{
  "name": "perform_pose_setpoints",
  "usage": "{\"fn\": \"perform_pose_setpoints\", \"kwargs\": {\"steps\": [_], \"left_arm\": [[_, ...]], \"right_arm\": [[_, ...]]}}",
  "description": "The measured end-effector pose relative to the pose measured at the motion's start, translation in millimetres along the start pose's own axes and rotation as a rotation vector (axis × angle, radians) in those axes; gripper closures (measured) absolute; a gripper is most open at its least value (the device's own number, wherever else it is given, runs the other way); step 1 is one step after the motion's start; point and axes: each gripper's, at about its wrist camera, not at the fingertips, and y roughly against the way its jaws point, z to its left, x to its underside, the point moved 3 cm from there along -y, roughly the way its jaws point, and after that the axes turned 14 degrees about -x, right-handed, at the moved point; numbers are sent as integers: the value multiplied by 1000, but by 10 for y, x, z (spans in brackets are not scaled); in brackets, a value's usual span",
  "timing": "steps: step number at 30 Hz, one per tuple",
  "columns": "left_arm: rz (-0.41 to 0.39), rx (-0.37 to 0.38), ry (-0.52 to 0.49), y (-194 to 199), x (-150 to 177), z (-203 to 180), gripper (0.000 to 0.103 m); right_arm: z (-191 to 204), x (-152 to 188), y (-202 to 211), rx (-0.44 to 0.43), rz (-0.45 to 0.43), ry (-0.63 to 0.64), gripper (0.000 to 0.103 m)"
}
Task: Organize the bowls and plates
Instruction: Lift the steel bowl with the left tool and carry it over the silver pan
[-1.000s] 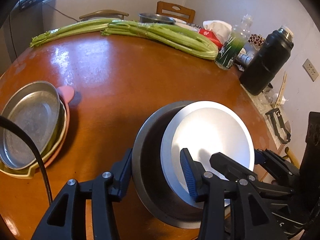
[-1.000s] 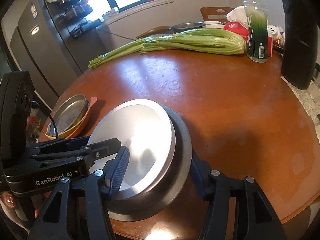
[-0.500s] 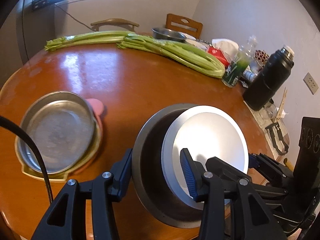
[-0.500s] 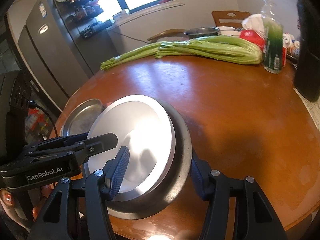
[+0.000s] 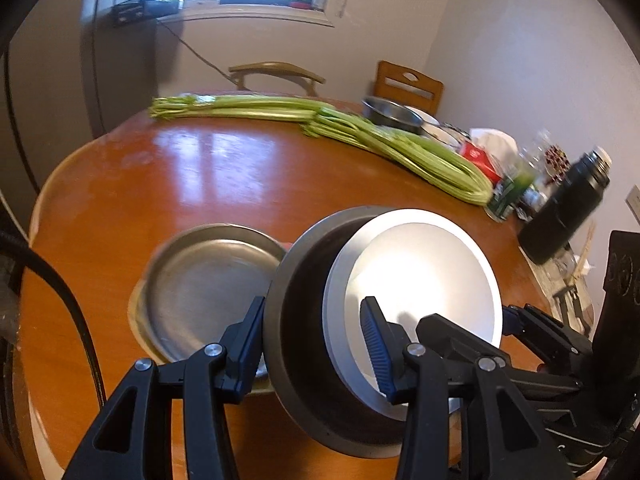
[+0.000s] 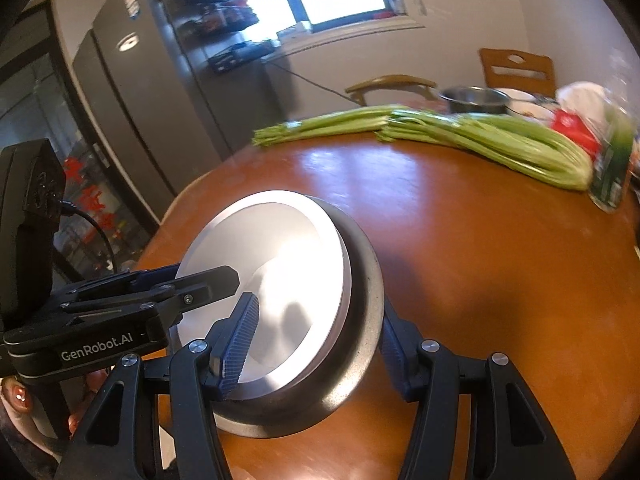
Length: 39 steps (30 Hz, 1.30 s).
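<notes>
Round wooden table [image 5: 240, 184]: the steel plate stack [image 5: 208, 292], at nine o'clock a second ago, now lies just left of centre. Left gripper [image 5: 312, 344] and right gripper [image 6: 316, 344] each stay clamped on the nested bowls [image 5: 360, 320], evidently nearing stacking.

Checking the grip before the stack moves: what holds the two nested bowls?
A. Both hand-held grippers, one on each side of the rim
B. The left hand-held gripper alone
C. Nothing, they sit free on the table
A: the left hand-held gripper and the right hand-held gripper each clamp the rim of the nested bowls.
</notes>
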Motion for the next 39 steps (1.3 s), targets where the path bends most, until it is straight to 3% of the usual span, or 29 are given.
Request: {"fn": "perform_pose_setpoints", "kwargs": {"steps": [7,18,39], "left_arm": [[-3,-53,45,-32,-99,425,57],[14,-77,106,-169,-133,876,57],[35,-84,118,-402,-95,920,57]], "right_arm": [[266,-209,-364,-55,20,41,43],[471,-370,-794,-95,56,82,43],[376,-284,-1136,-78,118,62,43]]}}
